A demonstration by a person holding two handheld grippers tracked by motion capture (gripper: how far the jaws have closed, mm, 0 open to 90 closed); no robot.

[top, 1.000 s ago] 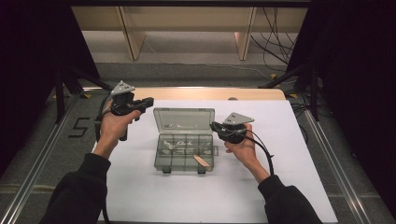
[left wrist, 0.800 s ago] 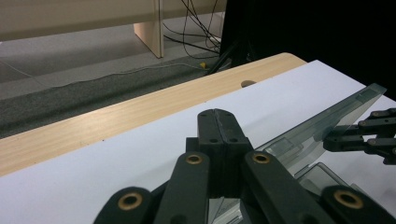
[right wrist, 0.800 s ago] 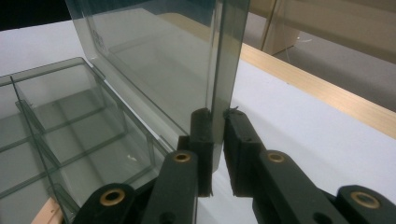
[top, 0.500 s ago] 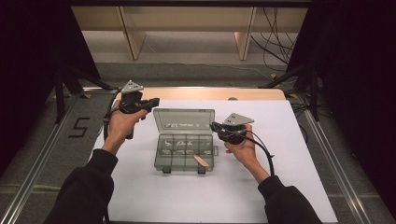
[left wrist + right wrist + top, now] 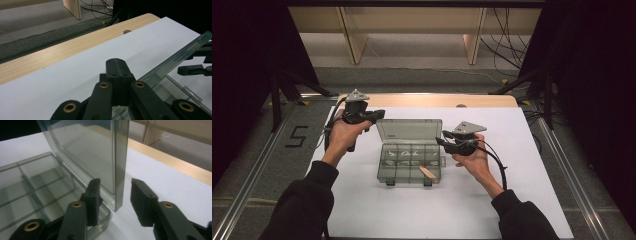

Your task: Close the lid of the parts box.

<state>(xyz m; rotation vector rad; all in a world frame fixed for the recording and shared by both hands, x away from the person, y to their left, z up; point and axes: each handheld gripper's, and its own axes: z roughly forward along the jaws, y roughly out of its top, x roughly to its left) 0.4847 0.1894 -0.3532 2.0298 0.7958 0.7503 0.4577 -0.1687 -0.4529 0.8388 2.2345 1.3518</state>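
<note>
While the lid (image 5: 409, 130) stands raised | right gripper (image 5: 113, 198) at box's 3 o'clock, fingers spread astride lid edge | left gripper (image 5: 117, 68) at 10 o'clock, fingers clenched empty

Left tool (image 5: 374, 114) jaws together; right tool (image 5: 443, 138) jaws apart.

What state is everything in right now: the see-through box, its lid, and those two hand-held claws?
Compartment box: open, flat on the white sheet, small parts in its compartments.
Lid: raised, standing upright at the back.
Wooden stick: lying loose in a front compartment.
Left claw: jaws shut, empty, by the lid's left edge.
Right claw: jaws open, straddling the lid's side edge, not clamped.
</note>
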